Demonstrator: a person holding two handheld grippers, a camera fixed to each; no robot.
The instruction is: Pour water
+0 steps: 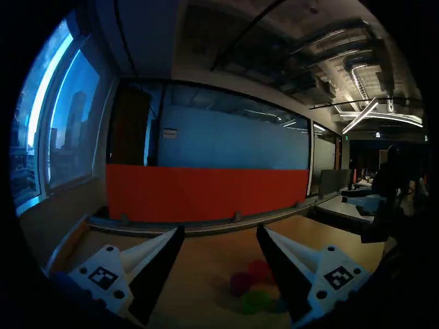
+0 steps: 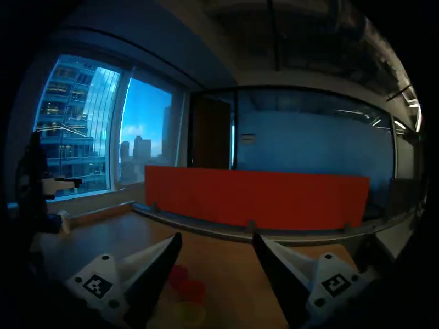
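L tongs (image 1: pixel 220 227), R tongs (image 2: pixel 217 235) open — blurry multicolour cups (image 1: pixel 244 283)

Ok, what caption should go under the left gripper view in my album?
Jaws open, the left gripper hovers over a wooden table with coloured cups before an orange panel.

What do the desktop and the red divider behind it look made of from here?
Desktop: looks like wood or wood-look laminate, matte light brown; the light is too dim to show grain. Red divider: flat, even orange-red with no shine, perhaps fabric-covered or painted board; its texture cannot be told.
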